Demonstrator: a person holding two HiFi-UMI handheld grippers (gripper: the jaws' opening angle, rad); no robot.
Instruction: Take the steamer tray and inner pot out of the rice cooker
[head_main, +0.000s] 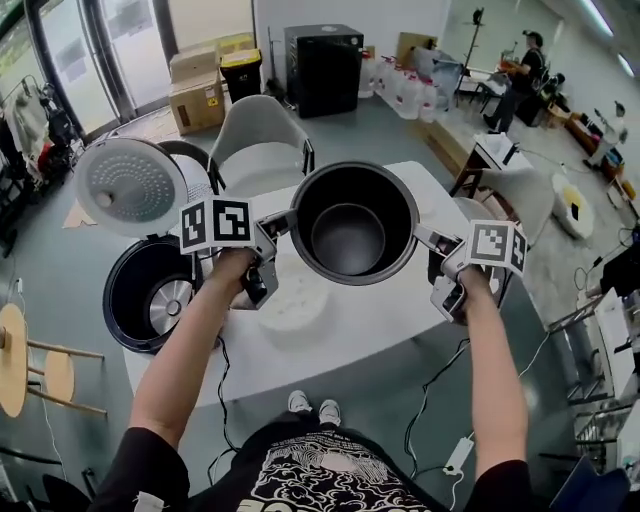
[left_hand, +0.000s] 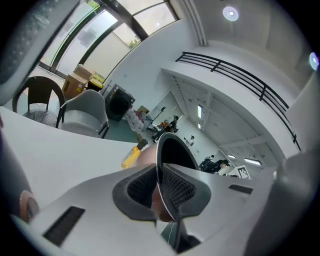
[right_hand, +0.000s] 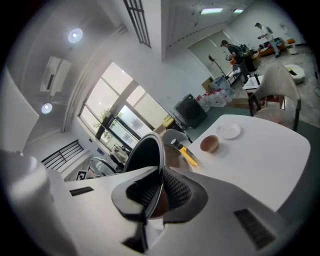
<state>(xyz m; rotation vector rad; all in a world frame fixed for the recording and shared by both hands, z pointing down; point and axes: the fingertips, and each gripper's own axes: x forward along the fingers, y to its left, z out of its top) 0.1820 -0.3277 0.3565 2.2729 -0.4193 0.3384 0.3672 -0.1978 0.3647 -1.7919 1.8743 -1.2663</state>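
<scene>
1. You are holding the dark, round metal inner pot (head_main: 350, 225) in the air over the white table (head_main: 385, 335). It is clear of the open black rice cooker (head_main: 150, 295), so I judge the step in hand to be carrying the pot out.
2. Your left gripper (head_main: 272, 235) has its jaws narrow, pinched on the pot's thin rim. Your right gripper (head_main: 432, 243) pinches the opposite rim the same way.
3. The pale round disc (head_main: 290, 308) on the table, just your side of the pot, looks like the steamer tray, already out.
4. Next, keep the pot level and lower it onto a bare part of the table beside that disc, not on it. Then open both grippers together.
5. Count: one pot, one cooker with its lid (head_main: 130, 185) raised, one tray, two grippers.
</scene>
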